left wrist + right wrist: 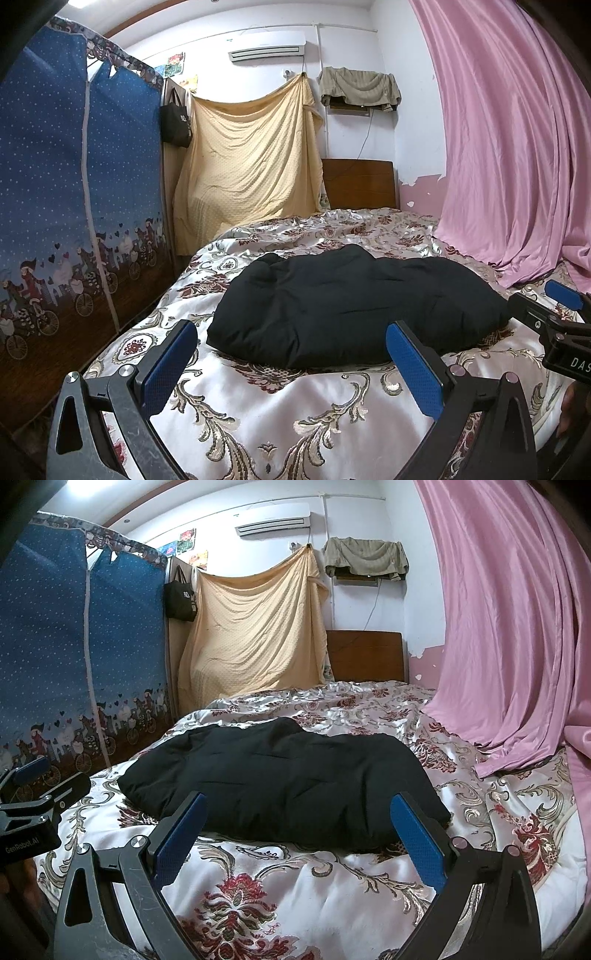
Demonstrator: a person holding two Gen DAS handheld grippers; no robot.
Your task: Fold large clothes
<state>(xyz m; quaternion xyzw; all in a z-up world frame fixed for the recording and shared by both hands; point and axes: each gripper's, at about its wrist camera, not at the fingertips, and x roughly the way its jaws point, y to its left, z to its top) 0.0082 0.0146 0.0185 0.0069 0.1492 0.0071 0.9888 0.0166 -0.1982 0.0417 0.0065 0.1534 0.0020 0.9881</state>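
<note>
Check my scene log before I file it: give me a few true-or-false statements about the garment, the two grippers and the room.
1. The black garment lies bunched on the patterned bedspread. True.
2. The left gripper is clamped on the garment. False: its jaws stand open, holding nothing.
3. The right gripper has open jaws, short of the garment. True.
4. The curtain is green. False: it is pink.
5. A yellow cloth hangs at the far wall. True.
</note>
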